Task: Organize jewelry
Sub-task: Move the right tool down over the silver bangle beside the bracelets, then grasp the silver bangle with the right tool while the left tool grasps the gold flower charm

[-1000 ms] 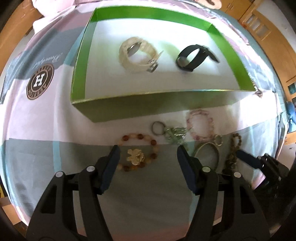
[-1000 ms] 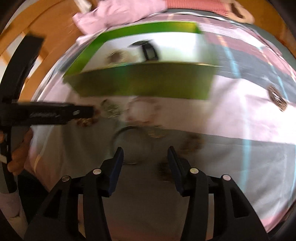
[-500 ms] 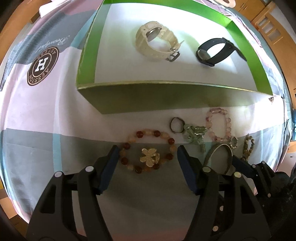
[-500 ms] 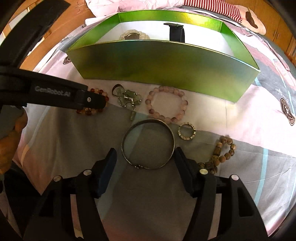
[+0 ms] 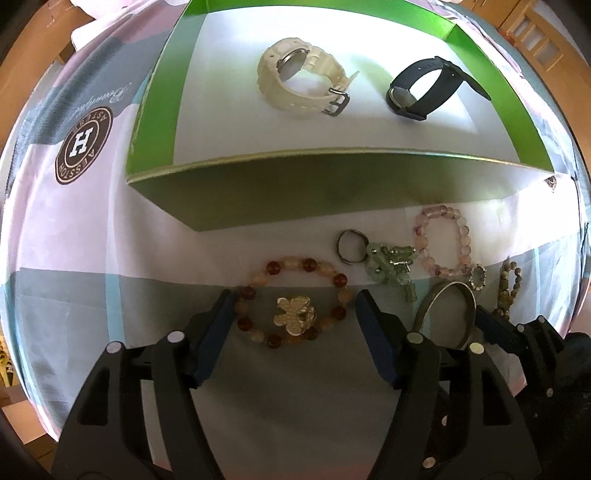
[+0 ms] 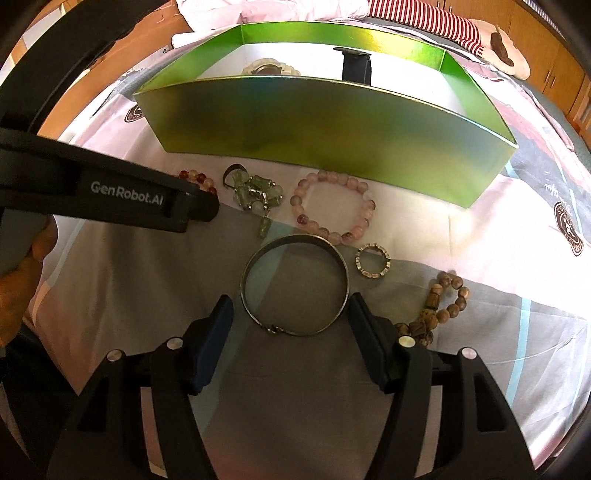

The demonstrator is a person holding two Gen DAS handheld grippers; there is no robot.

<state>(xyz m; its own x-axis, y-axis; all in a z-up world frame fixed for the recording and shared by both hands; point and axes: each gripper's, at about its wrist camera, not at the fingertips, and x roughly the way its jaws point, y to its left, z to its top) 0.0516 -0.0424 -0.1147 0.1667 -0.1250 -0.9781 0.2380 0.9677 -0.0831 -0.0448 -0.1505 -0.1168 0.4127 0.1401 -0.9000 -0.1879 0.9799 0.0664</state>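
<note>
Both tongs dropped closer: left tongs (image 5: pixel 293 315) wide around amber bracelet (image 5: pixel 293 301), right tongs (image 6: pixel 290 314) wide around metal bangle (image 6: pixel 294 285). Grasps next.

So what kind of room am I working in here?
Probably a bedroom: the jewelry lies on a printed bedsheet, a striped stuffed toy lies beyond the green box, and wooden cabinets stand behind.

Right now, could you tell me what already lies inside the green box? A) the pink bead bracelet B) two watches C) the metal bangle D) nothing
B: a cream watch and a black watch lie on the floor of the green box; the other jewelry lies outside on the cloth.
</note>
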